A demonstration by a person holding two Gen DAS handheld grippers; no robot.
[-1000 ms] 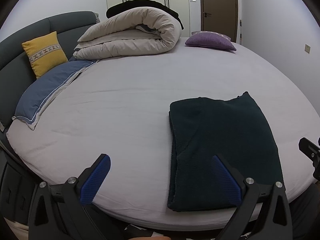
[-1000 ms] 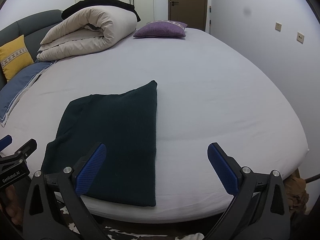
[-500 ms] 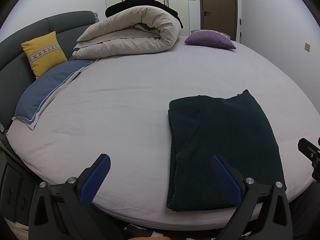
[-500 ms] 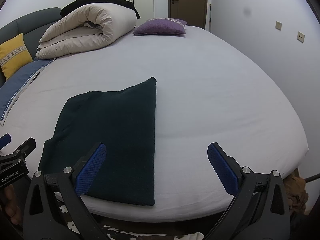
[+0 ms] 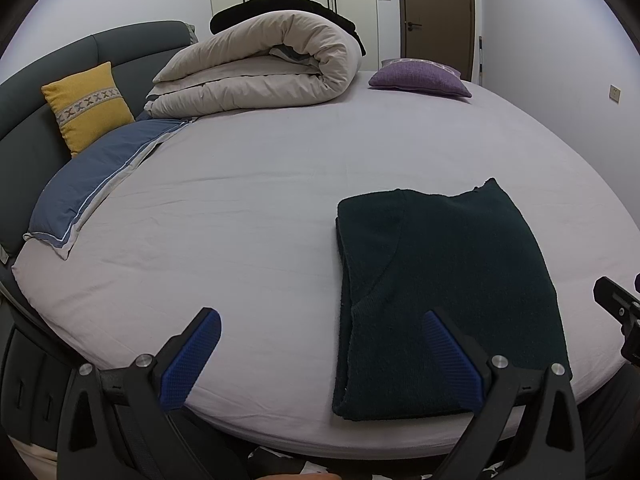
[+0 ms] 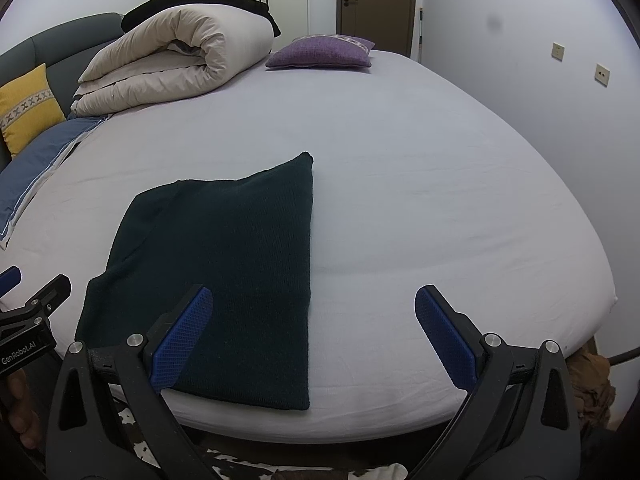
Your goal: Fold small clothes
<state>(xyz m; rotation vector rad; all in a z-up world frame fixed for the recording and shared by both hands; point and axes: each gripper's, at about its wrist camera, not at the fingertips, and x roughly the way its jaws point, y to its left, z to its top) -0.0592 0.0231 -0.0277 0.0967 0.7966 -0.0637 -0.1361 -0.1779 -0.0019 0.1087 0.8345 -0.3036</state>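
Observation:
A dark green knitted garment [image 5: 444,288] lies folded flat in a rectangle near the front edge of the bed; it also shows in the right wrist view [image 6: 224,268]. My left gripper [image 5: 320,354] is open and empty, held above the bed's front edge, its right finger over the garment's near left part. My right gripper [image 6: 314,334] is open and empty, its left finger over the garment's near right part. Neither gripper touches the cloth.
The bed [image 5: 248,208] has a pale grey sheet. A rolled beige duvet [image 5: 260,72], a purple cushion [image 5: 420,78], a yellow cushion [image 5: 86,104] and a blue pillow [image 5: 96,176] lie at the back and left. A wall stands on the right.
Both grippers have drifted slightly; the garment looks a little higher in the left wrist view. The garment has not moved and both grippers stay open.

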